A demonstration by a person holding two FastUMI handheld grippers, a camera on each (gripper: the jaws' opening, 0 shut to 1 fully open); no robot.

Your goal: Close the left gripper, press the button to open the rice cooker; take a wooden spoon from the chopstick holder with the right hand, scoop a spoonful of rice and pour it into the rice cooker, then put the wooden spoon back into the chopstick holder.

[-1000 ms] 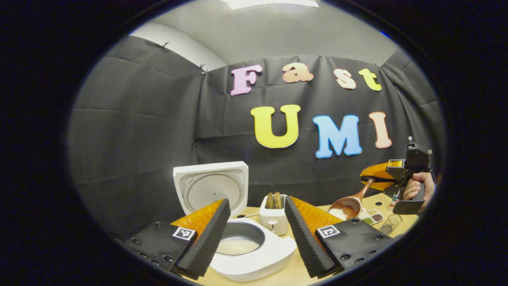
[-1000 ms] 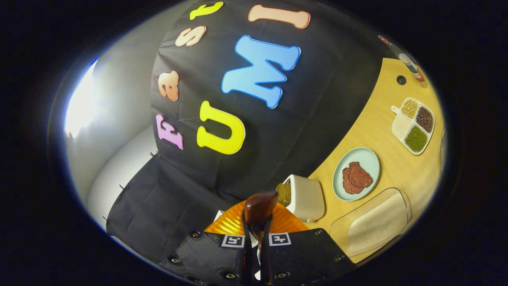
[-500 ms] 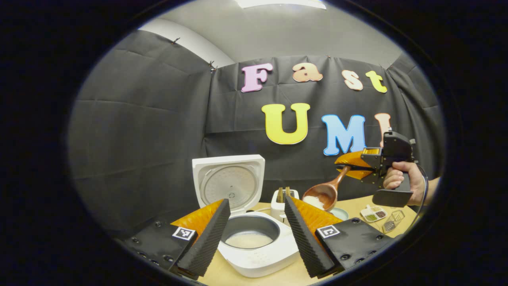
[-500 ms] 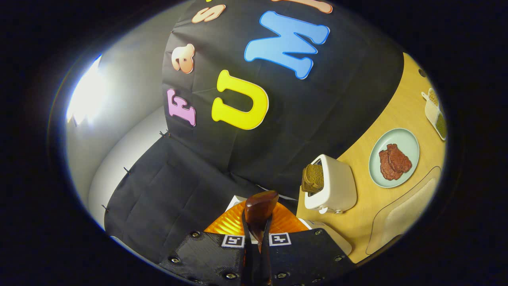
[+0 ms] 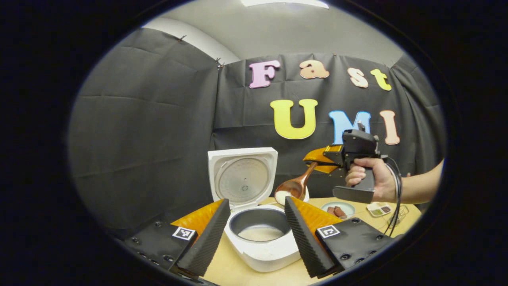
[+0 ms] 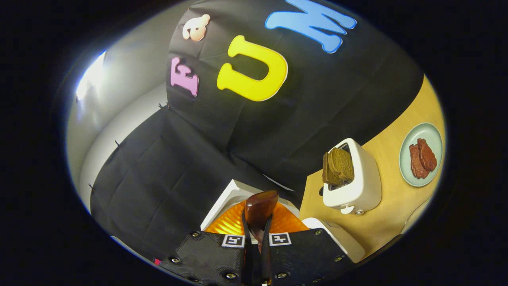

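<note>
My left gripper [image 5: 254, 230] is idle, fingers spread wide with nothing in them, looking straight at the cooker [image 5: 260, 238]. Lid [image 5: 243, 176] stands up, pot has some rice at the bottom. My right gripper [image 5: 322, 159] is clamped tight on the spoon [image 5: 295, 186] handle, and the bowl with its white heap of rice hangs just over the cooker's back right rim. Trick now I reckon: get the bowl fully over the pot before rolling the wrist, tip slow so nothing lands near the toaster [image 6: 351, 178]
</note>
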